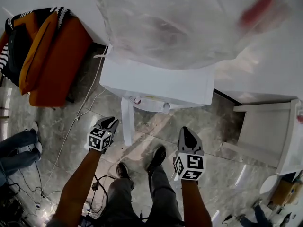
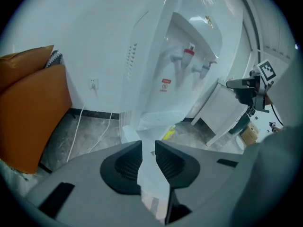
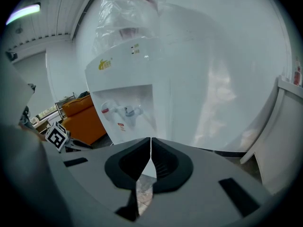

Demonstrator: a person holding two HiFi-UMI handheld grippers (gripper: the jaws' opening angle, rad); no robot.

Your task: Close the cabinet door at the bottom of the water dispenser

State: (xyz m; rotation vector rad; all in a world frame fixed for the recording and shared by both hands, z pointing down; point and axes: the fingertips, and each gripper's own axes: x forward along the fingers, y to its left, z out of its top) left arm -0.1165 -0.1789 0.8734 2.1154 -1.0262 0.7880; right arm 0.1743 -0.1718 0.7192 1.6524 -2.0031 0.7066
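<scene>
**Cabinet Door Hung Open at the Water Dispenser**

The white water dispenser [image 1: 161,84] stood at 12 o'clock in the head view. A big bottle [image 1: 189,22] wrapped in clear plastic sat on top of it. Two little taps [image 3: 125,111] poked out of its front.

The cabinet door [image 1: 127,122] at the bottom was swung open. It stuck out toward the person and showed as a thin white strip.

The left gripper [image 1: 110,122] was just beside the door, at the door's 9 o'clock. Its jaws were a little bit apart. In the left gripper view the door's white edge showed in the gap. It was too hard to tell if the jaws touched the door.

The right gripper [image 1: 186,131] was at the door's 3 o'clock, well apart from it. Its jaws were squeezed together at the tips and held nothing.

The person's two black shoes [image 1: 156,157] stood on the shiny stone floor [image 1: 218,126] between the two grippers.

An orange sofa [image 1: 52,60] sat at 10 o'clock. A white cable [image 1: 71,126] ran across the floor near it. A white piece of furniture [image 1: 265,126] stood at 3 o'clock.
</scene>
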